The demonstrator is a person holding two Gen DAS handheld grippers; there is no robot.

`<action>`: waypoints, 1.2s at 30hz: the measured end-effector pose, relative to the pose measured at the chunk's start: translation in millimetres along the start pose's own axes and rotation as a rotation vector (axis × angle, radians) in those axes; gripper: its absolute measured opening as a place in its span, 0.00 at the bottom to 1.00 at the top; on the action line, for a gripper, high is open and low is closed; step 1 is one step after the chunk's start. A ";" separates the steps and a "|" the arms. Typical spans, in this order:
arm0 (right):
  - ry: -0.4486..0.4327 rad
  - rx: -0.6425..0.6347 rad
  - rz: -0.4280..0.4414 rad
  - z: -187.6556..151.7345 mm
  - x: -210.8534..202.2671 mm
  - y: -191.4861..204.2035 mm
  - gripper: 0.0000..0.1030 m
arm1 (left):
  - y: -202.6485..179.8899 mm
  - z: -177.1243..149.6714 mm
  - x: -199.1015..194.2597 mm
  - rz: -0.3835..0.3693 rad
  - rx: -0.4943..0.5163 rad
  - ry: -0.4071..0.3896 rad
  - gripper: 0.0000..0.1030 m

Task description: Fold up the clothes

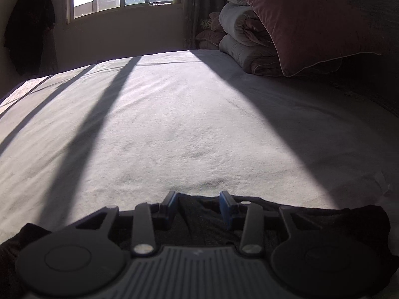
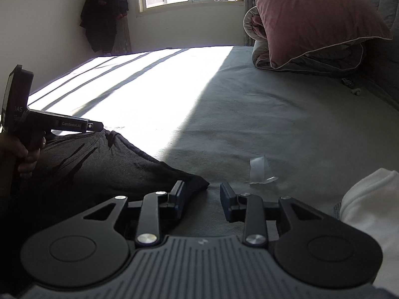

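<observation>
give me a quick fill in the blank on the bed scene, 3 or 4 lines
1. The dark garment lies spread on the ____.
2. The right tongs are ____, with bare sheet showing in the gap between the fingers.
3. The pink pillow leans on a folded ____.
4. To the right of the right tongs lies a folded garment of ____ colour.

Missing words: bed; open; quilt; white

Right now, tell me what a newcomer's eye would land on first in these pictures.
First, the bright band of sunlight striped across the bed. Next, the dark garment spread at the near edge, both open claws at it: left claw, right claw. Then the pink pillow leaning on rolled bedding at the far right.
</observation>
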State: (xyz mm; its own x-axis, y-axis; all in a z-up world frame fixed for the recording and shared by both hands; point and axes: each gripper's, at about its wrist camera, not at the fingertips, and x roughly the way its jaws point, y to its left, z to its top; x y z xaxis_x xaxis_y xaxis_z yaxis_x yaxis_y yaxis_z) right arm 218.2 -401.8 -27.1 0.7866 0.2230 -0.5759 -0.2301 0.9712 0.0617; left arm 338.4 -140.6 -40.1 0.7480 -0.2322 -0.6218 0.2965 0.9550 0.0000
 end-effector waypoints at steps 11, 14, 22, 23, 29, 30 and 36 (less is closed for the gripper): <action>-0.004 -0.220 0.044 -9.2 -9.0 21.8 0.34 | -80.8 -41.5 -48.5 -0.358 0.313 -0.038 0.33; -0.026 -0.032 0.025 -2.8 2.2 -1.5 0.34 | -104.0 -55.6 -55.8 -0.417 0.435 -0.080 0.33; -0.052 0.232 0.063 -5.4 36.5 -27.2 0.34 | -144.8 -80.1 -60.7 -0.470 0.660 -0.125 0.23; -0.057 0.236 0.067 -5.7 39.4 -26.6 0.34 | -146.4 -80.9 -59.8 -0.463 0.664 -0.122 0.19; -0.027 0.166 0.014 -9.9 57.5 -13.1 0.02 | -152.5 -79.3 -59.7 -0.460 0.611 -0.140 0.02; -0.048 0.155 -0.016 -8.0 53.3 -12.4 0.02 | -151.7 -77.4 -60.9 -0.489 0.575 -0.144 0.02; -0.037 0.127 -0.111 -9.6 55.6 -17.6 0.02 | -156.4 -75.8 -41.1 -0.549 0.512 -0.058 0.04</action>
State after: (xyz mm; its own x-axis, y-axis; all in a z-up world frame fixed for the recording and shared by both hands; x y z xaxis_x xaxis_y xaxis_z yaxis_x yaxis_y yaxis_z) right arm 260.5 -407.3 -68.0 0.8241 0.1141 -0.5548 -0.0682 0.9924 0.1029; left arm 216.2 -266.5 -73.8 0.4389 -0.6732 -0.5950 0.8642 0.4976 0.0744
